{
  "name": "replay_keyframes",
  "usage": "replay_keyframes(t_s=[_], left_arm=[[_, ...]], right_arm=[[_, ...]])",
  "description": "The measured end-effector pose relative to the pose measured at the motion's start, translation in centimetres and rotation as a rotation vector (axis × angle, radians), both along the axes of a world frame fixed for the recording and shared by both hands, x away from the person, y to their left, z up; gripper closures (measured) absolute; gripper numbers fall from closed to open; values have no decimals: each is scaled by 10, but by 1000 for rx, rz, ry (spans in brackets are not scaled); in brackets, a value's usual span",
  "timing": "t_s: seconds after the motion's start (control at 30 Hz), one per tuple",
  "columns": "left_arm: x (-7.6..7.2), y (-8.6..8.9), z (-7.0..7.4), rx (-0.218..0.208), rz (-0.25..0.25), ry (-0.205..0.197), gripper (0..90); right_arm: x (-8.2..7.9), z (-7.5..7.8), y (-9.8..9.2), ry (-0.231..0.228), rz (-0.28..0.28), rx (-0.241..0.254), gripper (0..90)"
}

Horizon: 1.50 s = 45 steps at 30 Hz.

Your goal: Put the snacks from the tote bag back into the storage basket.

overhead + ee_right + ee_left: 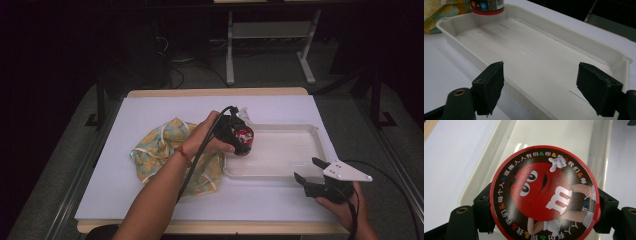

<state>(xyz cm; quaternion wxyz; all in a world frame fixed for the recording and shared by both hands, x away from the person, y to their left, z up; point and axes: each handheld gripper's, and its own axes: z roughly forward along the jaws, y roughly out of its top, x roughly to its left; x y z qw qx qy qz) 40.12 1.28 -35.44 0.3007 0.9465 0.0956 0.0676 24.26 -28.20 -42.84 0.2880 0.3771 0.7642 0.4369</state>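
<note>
- A white, smooth-surfaced counter (150, 200) with a pale wooden edge is occupying the middle of the high view.
- A shallow rectangular tray (305, 131) of glossy white plastic, with rounded corners and a raised rim, is lying right of centre in the high view; its bare floor is reflecting light in the right gripper view (529, 50).
- A soft, crumpled cloth bag (155, 145), yellow and teal patterned with pale trim, is lying left of centre, touching or just beside the tray's left end.
- The left gripper (239, 137) is holding a round candy can (243, 138) by its sides over the tray's left end; whether the can is touching the tray cannot be told.
- In the left gripper view the black jaws are pressing against opposite sides of the can (545, 193), at a moderate spread set by the can's width.
- The can's circular end is glossy, red-rimmed with a dark band of small white characters, and is showing a red cartoon figure with a white "m".
- In the right gripper view the can's lower part (487, 6) is appearing at the upper left, by the tray's far corner.
- The right gripper (308, 171) is standing wide open and holding nothing at the lower right of the high view, its jaws pointing toward the tray's near right edge.
</note>
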Motion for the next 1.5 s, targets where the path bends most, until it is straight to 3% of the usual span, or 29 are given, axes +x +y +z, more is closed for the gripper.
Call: replay_keyframes(t_s=[0.27,0.67,1.17,1.37,1.5], left_arm=[[3,-10,-11,-3,17,15,240],[6,-22,-28,-41,29,28,240],[9,-29,-41,-27,30,43,241],[9,-33,-47,-3,26,50,241],[9,-33,-50,4,43,36,241]], right_arm=[[0,0,-2,4,-5,9,215],[0,-1,0,5,2,-2,216],[0,0,-1,-2,3,3,216],[-1,1,-1,-2,3,0,216],[-1,1,-1,0,0,3,216]])
